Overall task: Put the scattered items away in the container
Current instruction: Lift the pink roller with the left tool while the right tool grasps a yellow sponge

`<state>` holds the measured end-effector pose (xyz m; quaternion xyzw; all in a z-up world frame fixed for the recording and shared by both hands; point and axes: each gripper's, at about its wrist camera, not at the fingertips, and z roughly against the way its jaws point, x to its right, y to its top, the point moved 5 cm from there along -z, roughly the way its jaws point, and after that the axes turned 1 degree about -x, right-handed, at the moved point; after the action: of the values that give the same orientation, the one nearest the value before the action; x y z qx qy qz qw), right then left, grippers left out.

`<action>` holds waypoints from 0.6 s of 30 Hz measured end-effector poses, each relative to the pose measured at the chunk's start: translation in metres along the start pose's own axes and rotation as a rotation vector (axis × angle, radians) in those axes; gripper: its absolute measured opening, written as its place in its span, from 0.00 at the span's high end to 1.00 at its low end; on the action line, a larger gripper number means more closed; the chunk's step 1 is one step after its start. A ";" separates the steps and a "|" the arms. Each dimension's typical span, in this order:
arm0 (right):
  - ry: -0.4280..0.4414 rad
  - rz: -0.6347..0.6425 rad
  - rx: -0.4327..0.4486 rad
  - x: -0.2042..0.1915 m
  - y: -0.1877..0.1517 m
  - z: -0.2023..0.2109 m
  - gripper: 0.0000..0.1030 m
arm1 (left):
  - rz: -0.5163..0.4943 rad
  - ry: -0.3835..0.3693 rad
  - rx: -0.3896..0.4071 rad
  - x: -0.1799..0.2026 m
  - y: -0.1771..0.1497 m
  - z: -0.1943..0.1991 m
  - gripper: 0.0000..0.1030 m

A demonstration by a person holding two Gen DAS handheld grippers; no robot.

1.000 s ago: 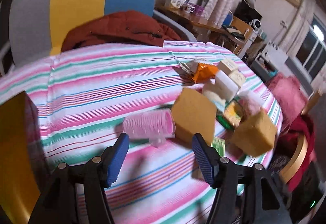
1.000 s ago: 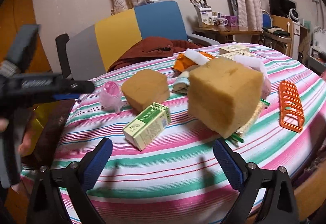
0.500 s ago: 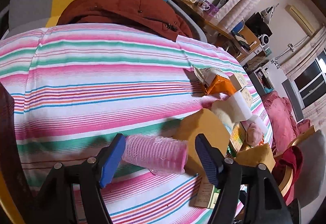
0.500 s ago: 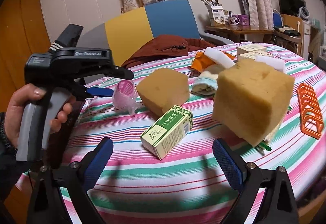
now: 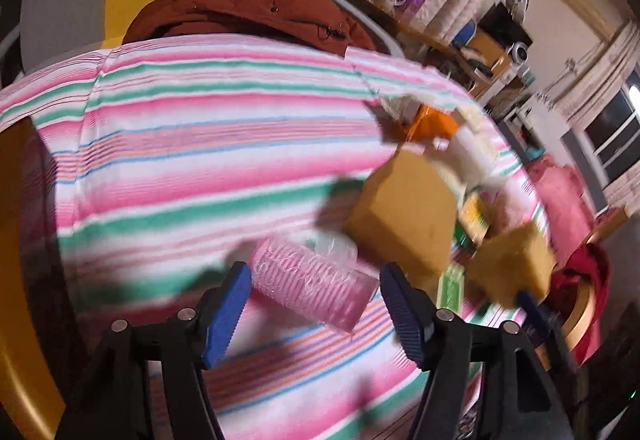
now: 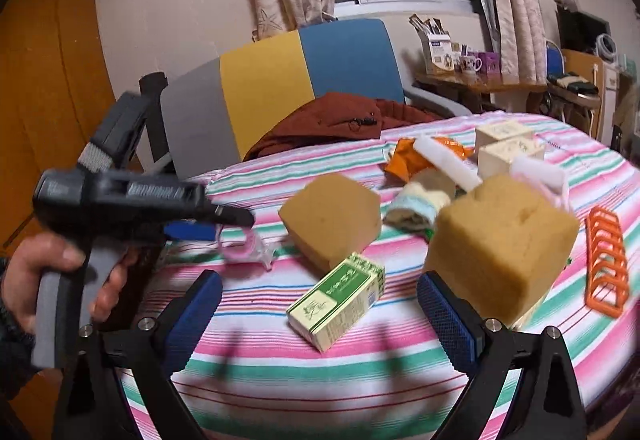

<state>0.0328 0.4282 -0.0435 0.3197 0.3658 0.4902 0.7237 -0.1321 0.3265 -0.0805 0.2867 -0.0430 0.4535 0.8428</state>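
A pink hair roller (image 5: pixel 310 286) lies on the striped tablecloth (image 5: pixel 200 143), between the open jaws of my left gripper (image 5: pixel 316 304); the blurred frame does not show contact. It also shows in the right wrist view (image 6: pixel 240 246), under the left gripper (image 6: pixel 200 230). My right gripper (image 6: pixel 320 304) is open and empty, low over the table's front. A green and white box (image 6: pixel 340 298) lies just beyond it. Two tan sponge blocks (image 6: pixel 332 220) (image 6: pixel 500 250) sit behind, the right one near my right finger.
An orange rack (image 6: pixel 606 260) lies at the right. An orange packet (image 6: pixel 408 157), a white stick, a rolled cloth and two cream boxes (image 6: pixel 508 151) crowd the back. A chair with a rust jacket (image 6: pixel 332 123) stands behind the table. A dark and yellow object (image 5: pixel 20 280) edges the left.
My left gripper has moved forward and down so the pink roller now sits between its jaws. My right gripper has drifted slightly closer to the box and sponge.
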 end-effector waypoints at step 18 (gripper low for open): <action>0.038 0.535 -0.257 -0.019 0.054 -0.053 0.04 | -0.293 0.144 0.071 0.018 -0.019 0.014 0.22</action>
<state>-0.0422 0.4330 -0.0230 0.3013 0.2169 0.7118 0.5962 -0.1040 0.3244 -0.0711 0.2866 0.0757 0.3465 0.8900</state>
